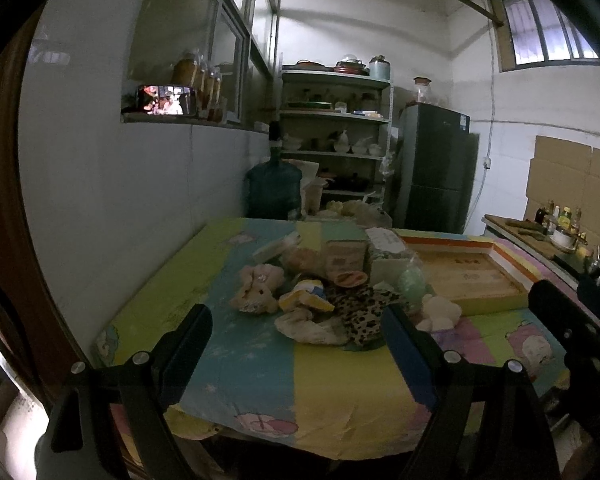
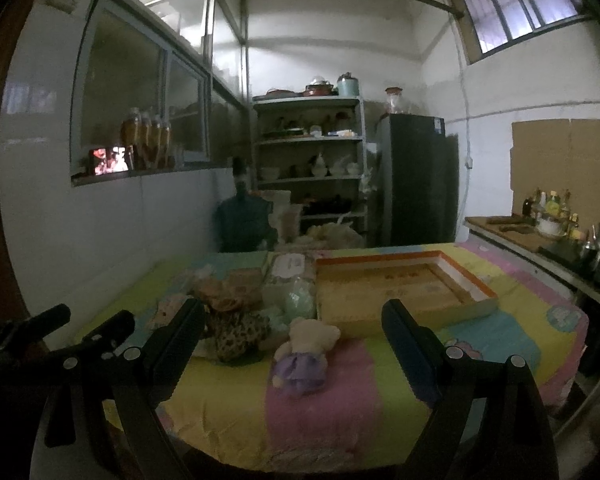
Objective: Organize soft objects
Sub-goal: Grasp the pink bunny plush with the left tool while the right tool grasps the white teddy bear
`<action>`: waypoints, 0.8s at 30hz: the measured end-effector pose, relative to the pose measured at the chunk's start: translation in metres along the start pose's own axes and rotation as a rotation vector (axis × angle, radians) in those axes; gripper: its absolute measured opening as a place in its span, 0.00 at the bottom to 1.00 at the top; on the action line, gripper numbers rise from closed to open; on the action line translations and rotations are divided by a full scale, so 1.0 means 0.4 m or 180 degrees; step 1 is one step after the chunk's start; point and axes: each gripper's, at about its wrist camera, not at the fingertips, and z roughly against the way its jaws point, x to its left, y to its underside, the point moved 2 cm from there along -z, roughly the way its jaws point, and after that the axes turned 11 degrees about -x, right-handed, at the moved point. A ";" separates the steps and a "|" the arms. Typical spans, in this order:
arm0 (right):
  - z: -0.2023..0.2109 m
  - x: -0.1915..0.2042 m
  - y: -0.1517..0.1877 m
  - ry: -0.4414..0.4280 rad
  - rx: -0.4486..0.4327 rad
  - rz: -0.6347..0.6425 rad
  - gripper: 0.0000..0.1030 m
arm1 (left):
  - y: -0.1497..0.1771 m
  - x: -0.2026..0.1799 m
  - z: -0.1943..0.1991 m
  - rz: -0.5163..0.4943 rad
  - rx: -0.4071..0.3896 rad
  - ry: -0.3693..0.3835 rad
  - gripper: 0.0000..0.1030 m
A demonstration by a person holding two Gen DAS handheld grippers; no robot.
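A pile of soft objects lies mid-table: a beige plush [image 1: 257, 288], a yellow-white soft toy [image 1: 306, 296], a leopard-print cloth [image 1: 360, 312] [image 2: 238, 332], a cream cloth [image 1: 306, 326], a pale green soft ball [image 1: 412, 282] [image 2: 300, 300]. A white teddy bear in a purple dress [image 2: 304, 354] [image 1: 438, 312] lies at the right of the pile. An open cardboard box [image 2: 400, 290] [image 1: 472, 270] sits behind it. My left gripper [image 1: 296, 352] is open and empty, hovering before the pile. My right gripper [image 2: 294, 348] is open and empty, with the bear between its fingers in view.
The table wears a colourful cartoon cloth [image 1: 320, 400]. Packets and small boxes [image 1: 346, 258] lie behind the pile. A blue water jug [image 1: 274, 188], a shelf rack [image 1: 334, 136] and a fridge [image 1: 436, 168] stand behind. A counter with bottles [image 2: 548, 220] runs along the right.
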 end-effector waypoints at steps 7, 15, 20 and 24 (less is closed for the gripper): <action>-0.082 -0.005 0.074 -0.0032 0.0320 -0.0007 0.88 | 0.049 0.030 -0.050 0.0055 0.0090 0.0052 0.84; -0.172 -0.025 0.152 0.0003 0.0606 -0.0091 0.88 | 0.101 0.090 -0.130 0.0217 0.0253 0.0119 0.84; -0.222 -0.041 0.187 0.0017 0.0749 -0.0159 0.88 | 0.117 0.117 -0.183 0.0326 0.0334 0.0156 0.84; -0.260 -0.058 0.205 0.0024 0.0840 -0.0229 0.88 | 0.111 0.138 -0.233 0.0313 0.0349 0.0101 0.84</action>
